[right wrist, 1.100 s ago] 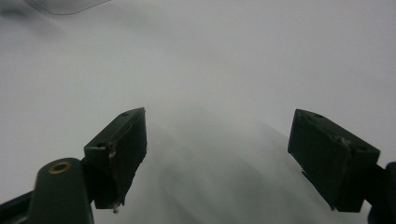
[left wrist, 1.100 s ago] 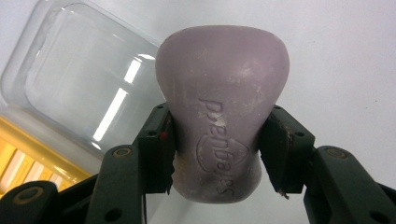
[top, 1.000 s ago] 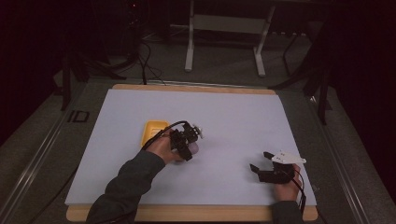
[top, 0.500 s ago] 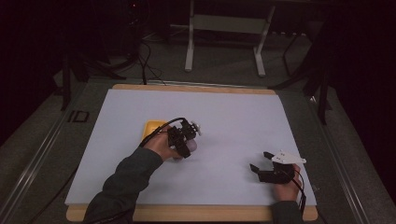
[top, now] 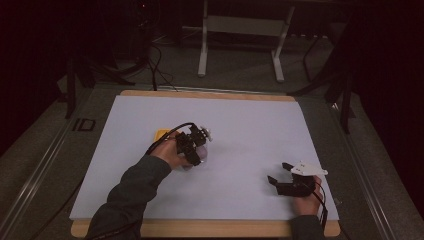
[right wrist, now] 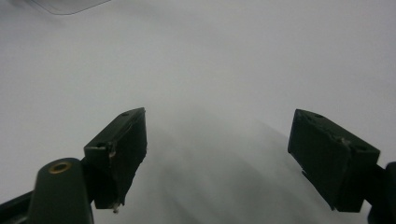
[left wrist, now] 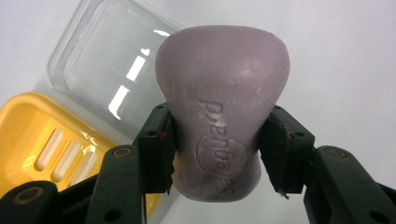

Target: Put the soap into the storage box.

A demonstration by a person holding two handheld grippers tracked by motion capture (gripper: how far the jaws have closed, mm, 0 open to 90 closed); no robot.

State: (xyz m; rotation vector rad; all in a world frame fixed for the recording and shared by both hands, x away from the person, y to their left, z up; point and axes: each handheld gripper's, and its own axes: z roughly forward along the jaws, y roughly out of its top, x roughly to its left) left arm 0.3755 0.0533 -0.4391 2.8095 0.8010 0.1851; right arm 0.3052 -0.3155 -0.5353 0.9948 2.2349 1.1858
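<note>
From the high view I see the white table (top: 240,125) with a yellow soap dish (top: 162,135) left of centre, partly hidden by my left hand. In the left gripper view the yellow soap dish (left wrist: 42,144) sits at the left, with a clear plastic lid (left wrist: 107,70) just beside it on its far side. My left gripper (top: 196,148) is clamped on a purple soap bar (left wrist: 224,112), jaws pressing both narrow sides of its waist; embossed lettering faces the camera. The bar sits just right of the dish in the high view, hard to make out there. Whether it rests on the table I can't tell. Well apart, at the near right, my right gripper (top: 281,172) rests low by the table, jaws spread wide with nothing between them (right wrist: 217,163), just bare white surface ahead.
</note>
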